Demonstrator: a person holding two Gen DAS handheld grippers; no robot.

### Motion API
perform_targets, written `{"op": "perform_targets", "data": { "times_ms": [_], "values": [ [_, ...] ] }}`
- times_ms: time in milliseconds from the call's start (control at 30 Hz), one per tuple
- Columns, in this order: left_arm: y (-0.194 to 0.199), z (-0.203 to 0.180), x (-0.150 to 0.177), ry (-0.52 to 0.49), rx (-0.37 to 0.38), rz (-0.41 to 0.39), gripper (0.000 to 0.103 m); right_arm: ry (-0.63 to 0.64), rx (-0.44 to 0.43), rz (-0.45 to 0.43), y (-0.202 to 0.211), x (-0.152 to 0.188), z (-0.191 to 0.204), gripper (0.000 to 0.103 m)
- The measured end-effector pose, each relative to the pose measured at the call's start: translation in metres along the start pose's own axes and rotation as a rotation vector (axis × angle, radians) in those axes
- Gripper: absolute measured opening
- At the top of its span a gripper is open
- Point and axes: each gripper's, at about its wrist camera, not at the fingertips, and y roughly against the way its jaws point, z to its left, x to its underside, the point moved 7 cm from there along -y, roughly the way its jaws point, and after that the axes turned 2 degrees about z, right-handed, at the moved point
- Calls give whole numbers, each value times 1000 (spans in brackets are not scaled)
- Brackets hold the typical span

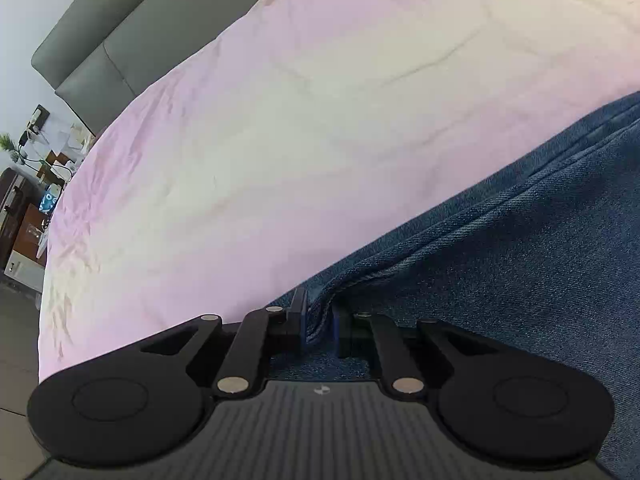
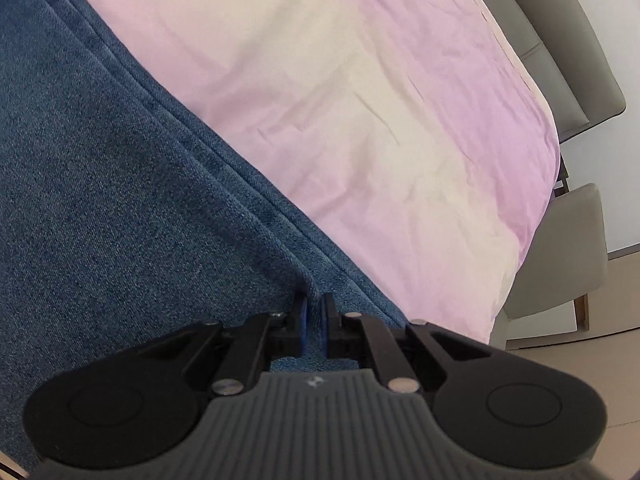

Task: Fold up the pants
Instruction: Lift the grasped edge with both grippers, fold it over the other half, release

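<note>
Blue denim pants (image 1: pixel 520 248) lie on a pink bedsheet (image 1: pixel 280 120). In the left wrist view they fill the lower right, and my left gripper (image 1: pixel 320 320) is shut on a bunched fold at their left edge. In the right wrist view the pants (image 2: pixel 120 180) fill the left half, with stitched seams running diagonally. My right gripper (image 2: pixel 315 316) is shut on denim near their right edge, beside the sheet (image 2: pixel 380 100). The rest of the pants is out of view.
A grey padded headboard (image 1: pixel 120 28) stands behind the bed. A cluttered bedside shelf (image 1: pixel 36 184) is at the far left. In the right wrist view a beige chair (image 2: pixel 568 256) stands off the bed's right edge on a tiled floor (image 2: pixel 616 320).
</note>
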Motion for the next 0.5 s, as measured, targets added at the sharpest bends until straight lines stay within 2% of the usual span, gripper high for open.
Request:
{"op": "perform_targets", "data": {
  "times_ms": [133,233,367,500],
  "values": [
    [5,3,-11,19,-43,-15,13,-22,58,-19,2,-22,-9,0],
    [-5,-10,-14,-20,-45,8,13,-6,41,36,-13,-29,-5,0],
    [-24,-19,-14,4,-9,20,14,8,39,80,-30,-26,4,0],
    [-31,-25,-11,-21,-7,25,16,-4,37,101,-39,-28,3,2]
  ]
}}
